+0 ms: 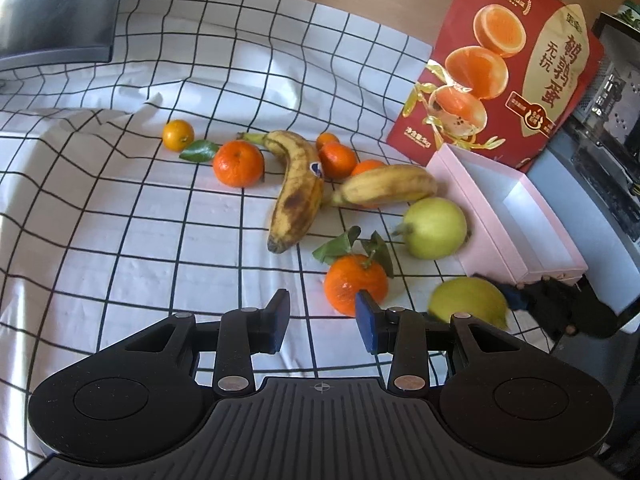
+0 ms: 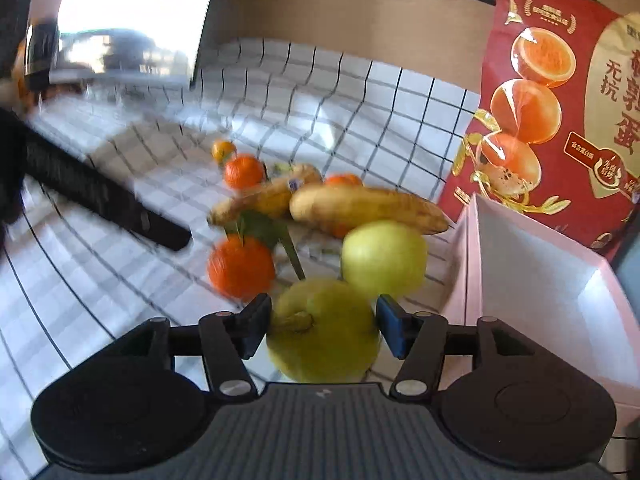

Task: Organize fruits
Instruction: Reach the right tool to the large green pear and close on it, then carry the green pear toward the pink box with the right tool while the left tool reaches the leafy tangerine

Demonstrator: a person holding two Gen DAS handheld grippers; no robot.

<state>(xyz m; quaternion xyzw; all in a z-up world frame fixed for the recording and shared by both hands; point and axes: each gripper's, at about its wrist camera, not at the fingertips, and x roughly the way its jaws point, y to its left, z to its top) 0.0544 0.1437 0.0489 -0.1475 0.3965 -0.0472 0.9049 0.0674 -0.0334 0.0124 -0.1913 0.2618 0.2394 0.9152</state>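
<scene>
- Right gripper [image 2: 322, 326] was round the near yellow-green pear [image 2: 323, 330] — jaws either side of it at the widest part. Pic's blurry so I couldn't tell if the pads were actually pressing yet.
- Left gripper [image 1: 322, 318] was wide apart w/ nothing in it, parked just short of the leafy mandarin [image 1: 355, 285].
- That pear sat on the checked cloth [image 1: 120, 220], just beside the pink box [image 2: 540, 292], which looked empty inside.
- Handling guess: pear's firm, smooth-skinned, prob a bit slick and heavy-ish. Grab across the belly, not the stem, or it'll roll out.
- Second pear [image 1: 435, 228] + two spotty bananas [image 1: 298, 190] behind looked softer, bruise-prone imo.
- Writing: red bag [image 1: 512, 64] read 鹌鹑蛋 / 无抗. One banana had a small blue sticker [image 1: 317, 169], too small to read.
</scene>
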